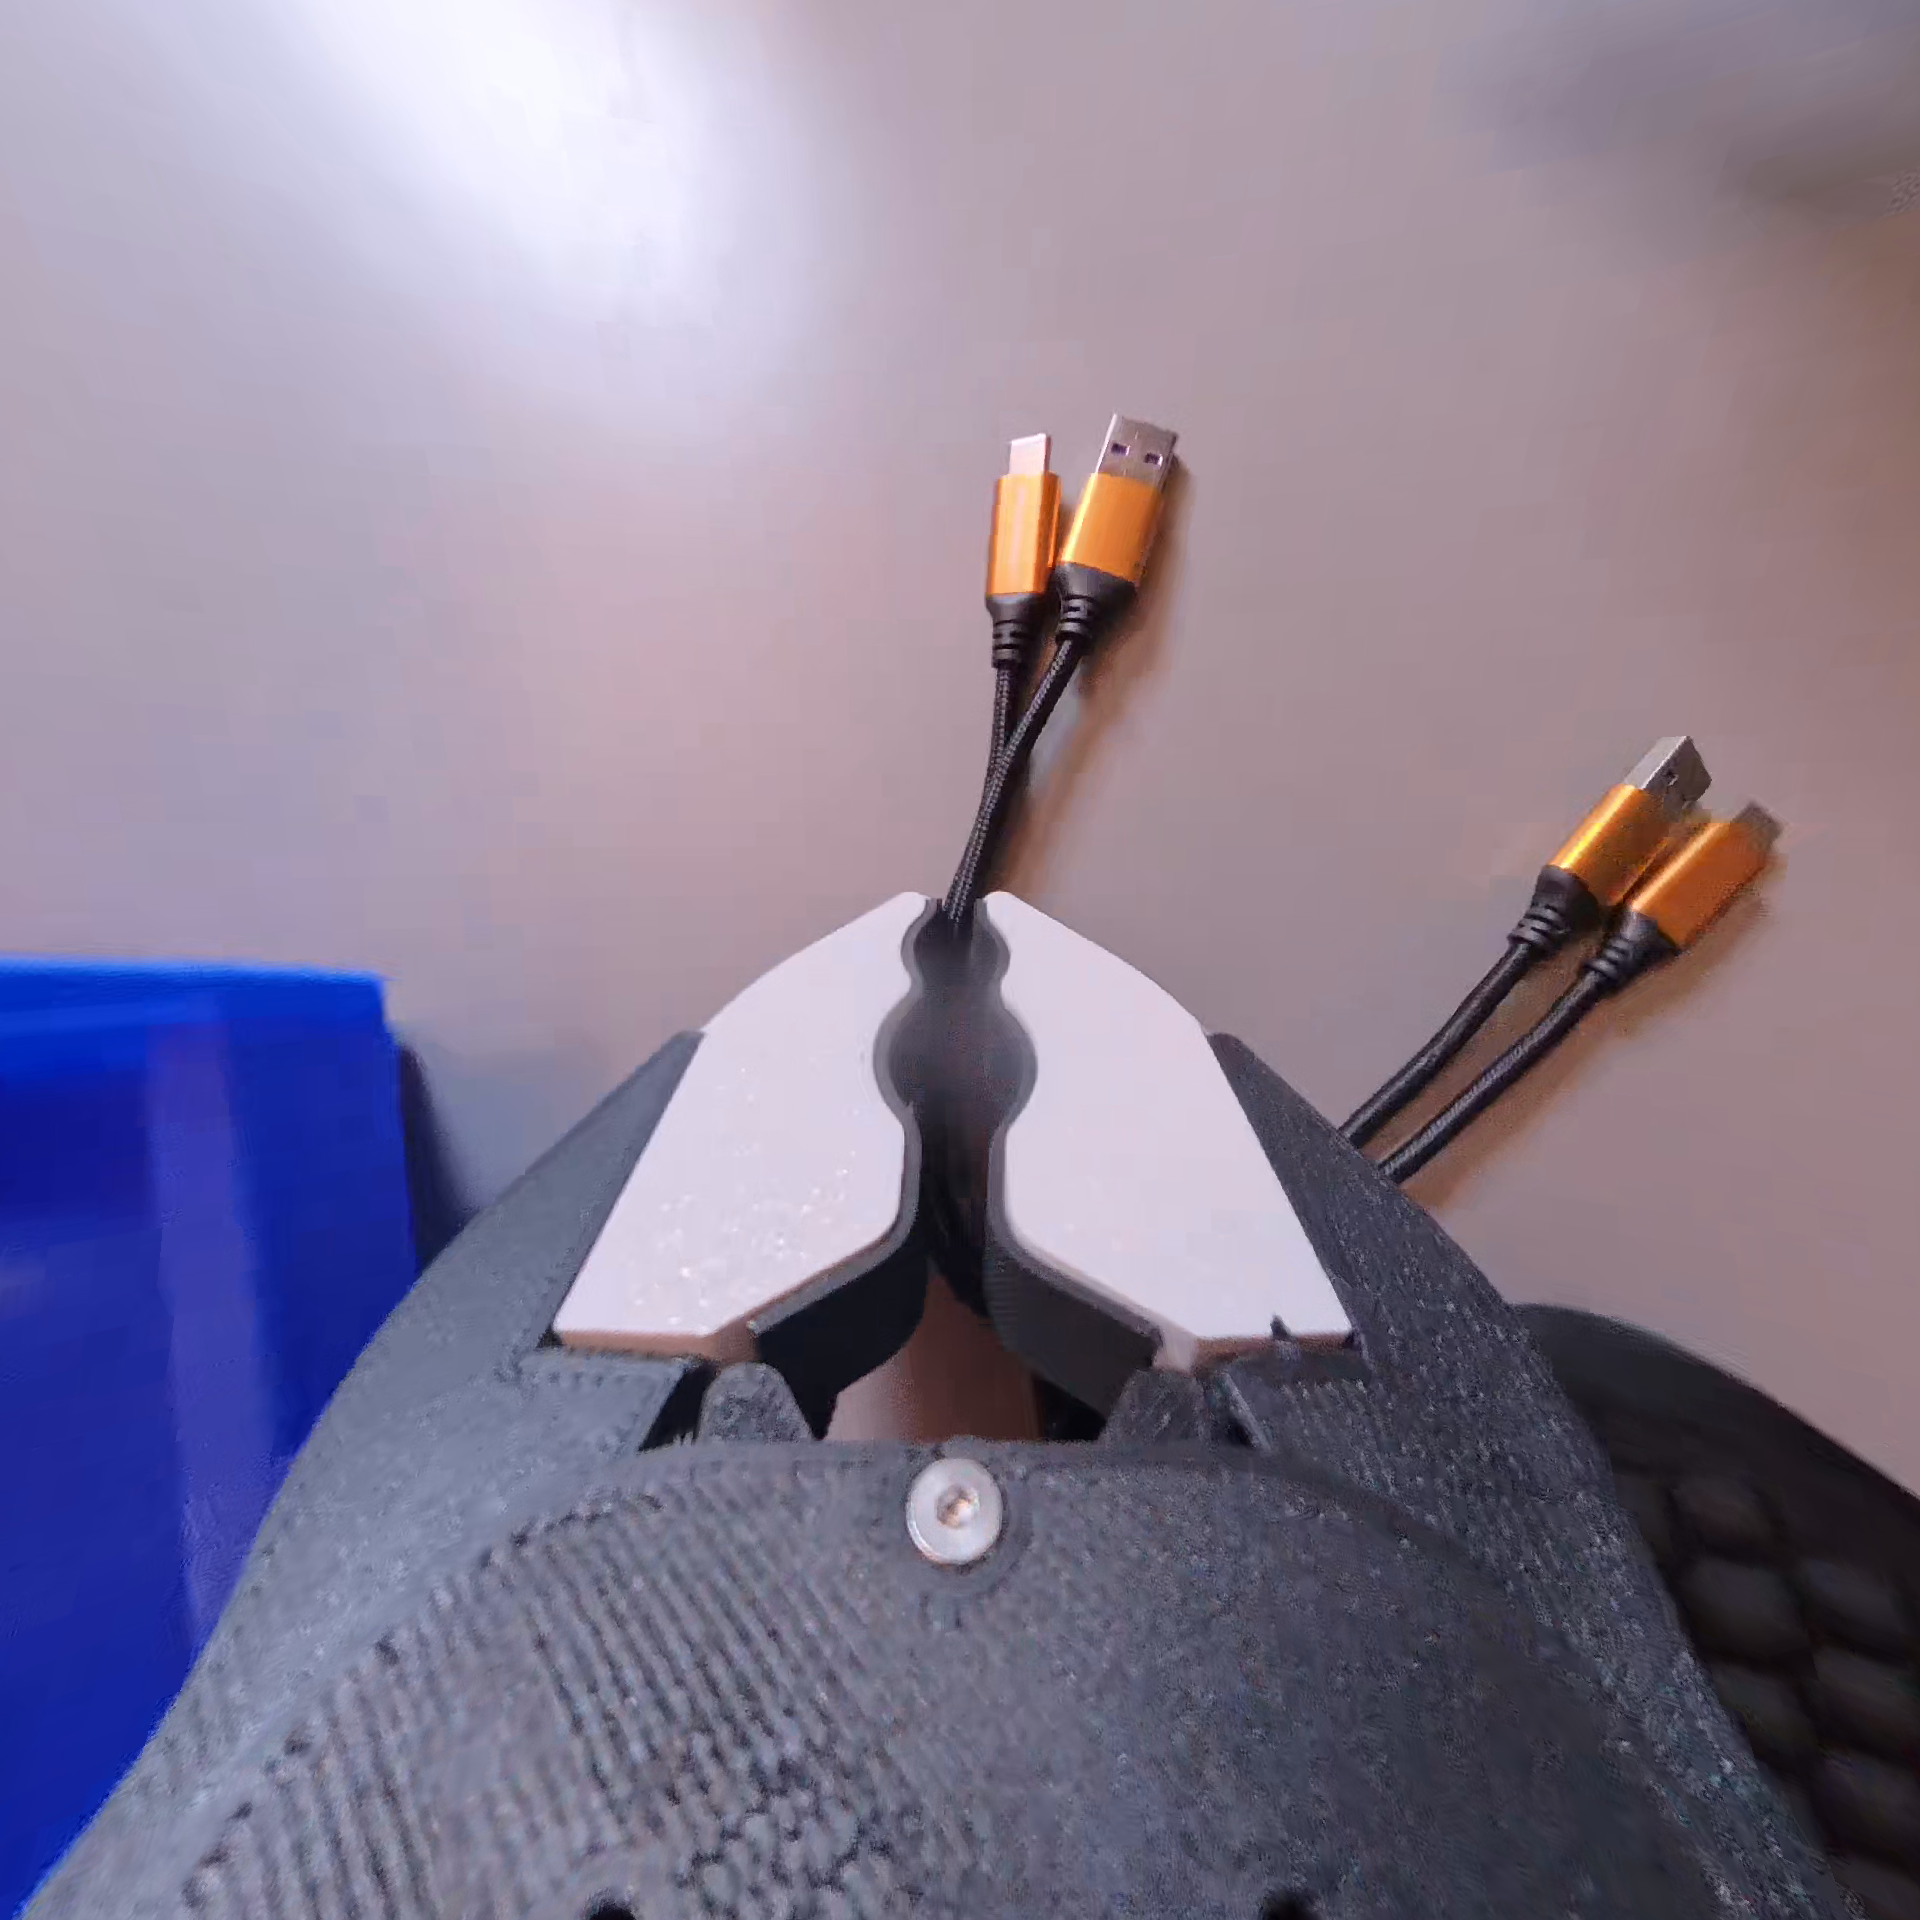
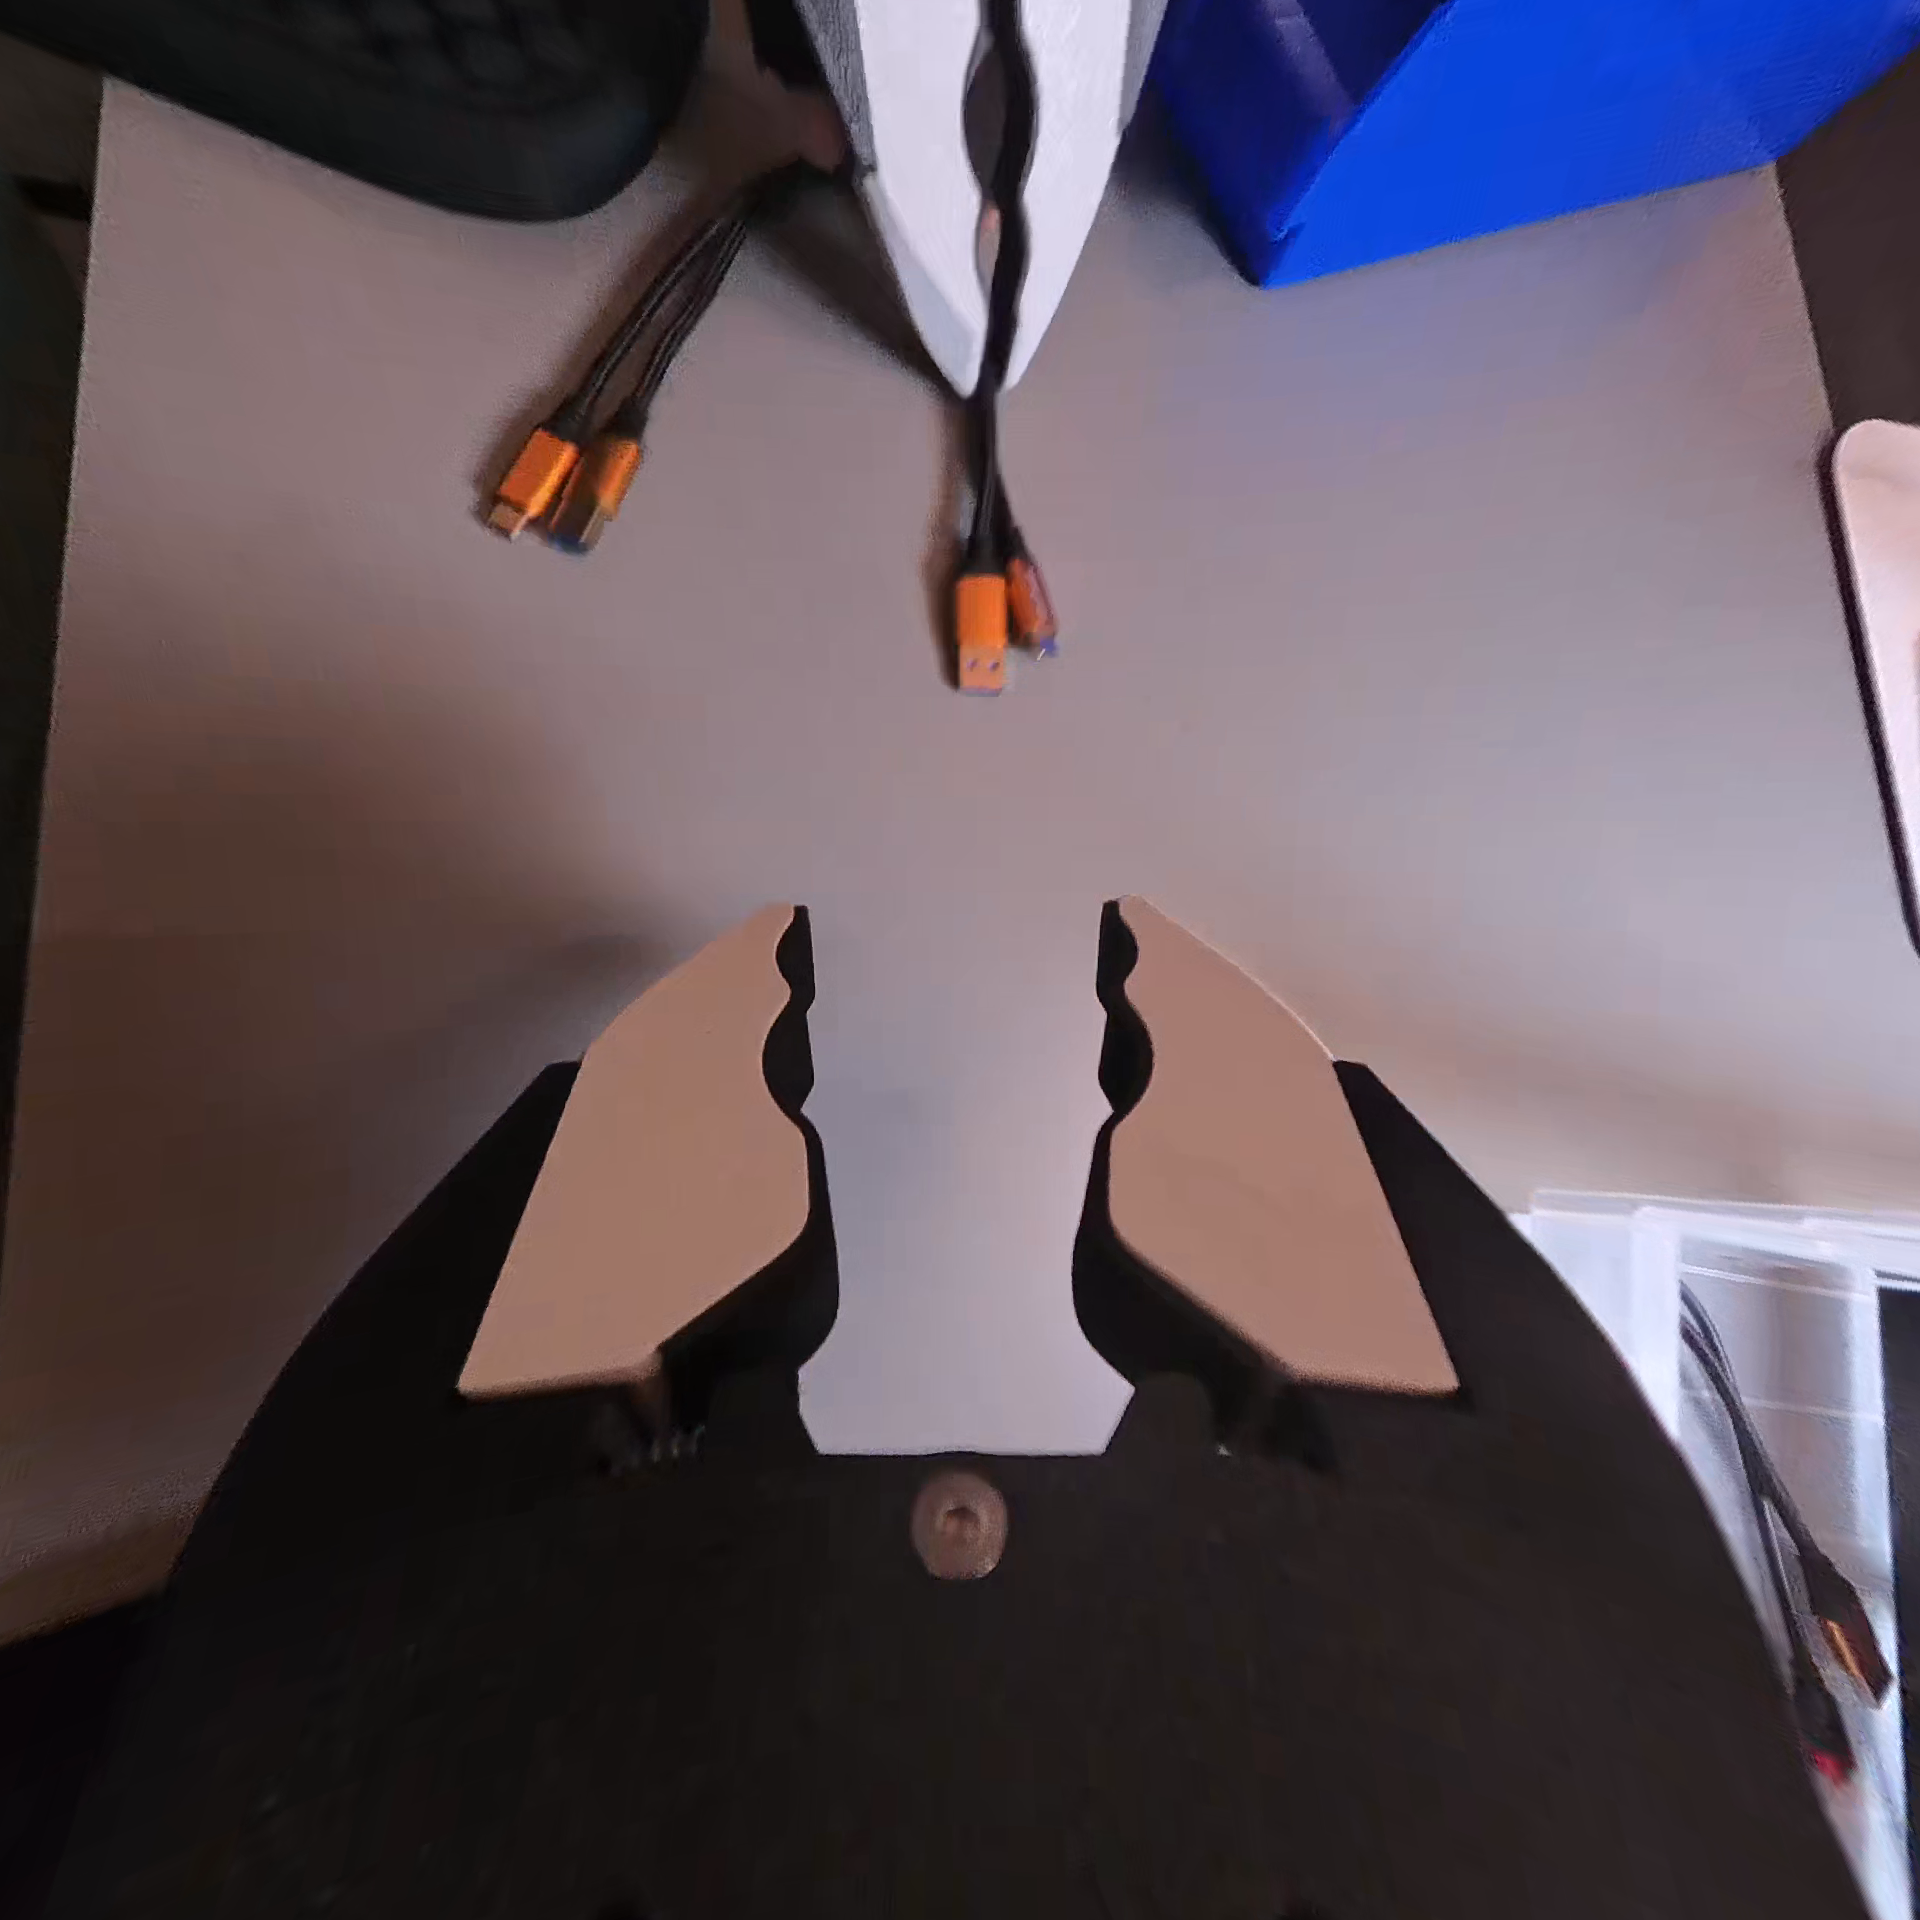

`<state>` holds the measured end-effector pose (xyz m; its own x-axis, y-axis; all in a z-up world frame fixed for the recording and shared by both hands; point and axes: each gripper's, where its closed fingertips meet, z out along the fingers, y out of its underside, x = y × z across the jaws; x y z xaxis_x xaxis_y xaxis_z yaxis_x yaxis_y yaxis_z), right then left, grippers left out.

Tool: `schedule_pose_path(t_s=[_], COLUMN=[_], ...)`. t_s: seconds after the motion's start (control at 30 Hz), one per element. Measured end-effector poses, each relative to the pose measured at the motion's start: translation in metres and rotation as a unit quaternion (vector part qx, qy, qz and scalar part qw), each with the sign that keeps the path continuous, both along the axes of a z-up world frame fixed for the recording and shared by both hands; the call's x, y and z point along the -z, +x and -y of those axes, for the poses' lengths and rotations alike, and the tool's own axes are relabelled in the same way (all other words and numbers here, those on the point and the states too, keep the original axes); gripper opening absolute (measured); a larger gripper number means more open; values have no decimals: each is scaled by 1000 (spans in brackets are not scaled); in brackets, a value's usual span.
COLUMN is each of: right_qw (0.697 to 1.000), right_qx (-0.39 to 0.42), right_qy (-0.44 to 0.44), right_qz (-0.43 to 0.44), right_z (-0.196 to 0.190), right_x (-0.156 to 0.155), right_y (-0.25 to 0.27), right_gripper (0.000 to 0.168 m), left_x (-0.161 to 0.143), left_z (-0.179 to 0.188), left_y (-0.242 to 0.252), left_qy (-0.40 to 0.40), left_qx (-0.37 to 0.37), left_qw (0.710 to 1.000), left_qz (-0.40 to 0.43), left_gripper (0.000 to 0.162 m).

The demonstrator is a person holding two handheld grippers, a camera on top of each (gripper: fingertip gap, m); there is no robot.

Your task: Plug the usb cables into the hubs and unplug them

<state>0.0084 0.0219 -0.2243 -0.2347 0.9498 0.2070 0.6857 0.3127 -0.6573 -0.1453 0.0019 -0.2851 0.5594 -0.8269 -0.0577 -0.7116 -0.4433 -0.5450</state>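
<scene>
My left gripper [image 1: 956, 906] is shut on a black braided cable pair [image 1: 1013, 717] whose two orange plugs, a small one [image 1: 1023, 530] and a wide USB one [image 1: 1117, 520], stick out past its white fingertips over the grey table [image 1: 520, 520]. A second pair of orange-plugged cables [image 1: 1642, 862] lies on the table to its right. In the right wrist view, my right gripper [image 2: 956, 914] is open and empty, facing the left gripper [image 2: 982, 390] across the table. The held plugs [image 2: 987, 634] and the loose pair [image 2: 566, 488] show there. No hub is in view.
A blue bin [image 1: 187, 1195] stands left of my left gripper and shows at top right in the right wrist view [image 2: 1507, 114]. A black textured pad [image 1: 1766, 1558] lies lower right. A clear box holding cables [image 2: 1766, 1455] sits at the right edge, near a white object [image 2: 1886, 623]. About 20 cm separates my left fingertips from my right.
</scene>
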Motion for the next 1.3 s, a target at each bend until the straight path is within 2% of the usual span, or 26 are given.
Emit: schedule_pose_path(t_s=[0.17, 0.3, 0.37, 0.53, 0.67, 0.73, 0.83, 0.97, 1.1, 1.2, 1.3], right_qw=[1000, 999, 997, 994, 992, 991, 993, 995, 999, 1000, 999], right_qx=[-3, -34, -49, -86, -91, -90, -85, -65, -34, -2, 43], right_qy=[-22, 8, -6, -16, -20, -16, -7, -12, -22, -16, 4], right_qz=[-15, 35, 65, 68, 88, 94, 87, 69, 31, 1, -33], right_z=[15, 19, 18, 25, 26, 24, 23, 19, 10, -5, -31], right_x=[1, 31, 48, 60, 60, 60, 59, 46, 16, -14, -54], right_y=[-35, -54, -55, -58, -59, -59, -54, -45, -32, -16, 4], right_gripper=[56, 54, 45, 6, 5, 4, 4, 4, 3, 3, 3], left_x=[-1, -2, -5, -19, -13, -12, -18, -30, -59, -92, -130], left_z=[-1, 1, 4, 11, 12, 14, 18, 17, 16, 7, -1], left_y=[50, 84, 92, 98, 88, 82, 73, 66, 65, 61, 52], left_qy=[28, 54, 69, 103, 84, 73, 59, 50, 59, 96, 142], left_qx=[48, 86, 99, 113, 110, 106, 96, 86, 79, 55, 27], left_qw=[998, 995, 993, 988, 990, 991, 991, 989, 976, 954, 919], left_qz=[0, 6, 15, 37, 31, 34, 66, 109, 195, 279, 367], left_gripper=[4, 4, 4, 4, 5, 18, 27, 35, 38, 39, 38])
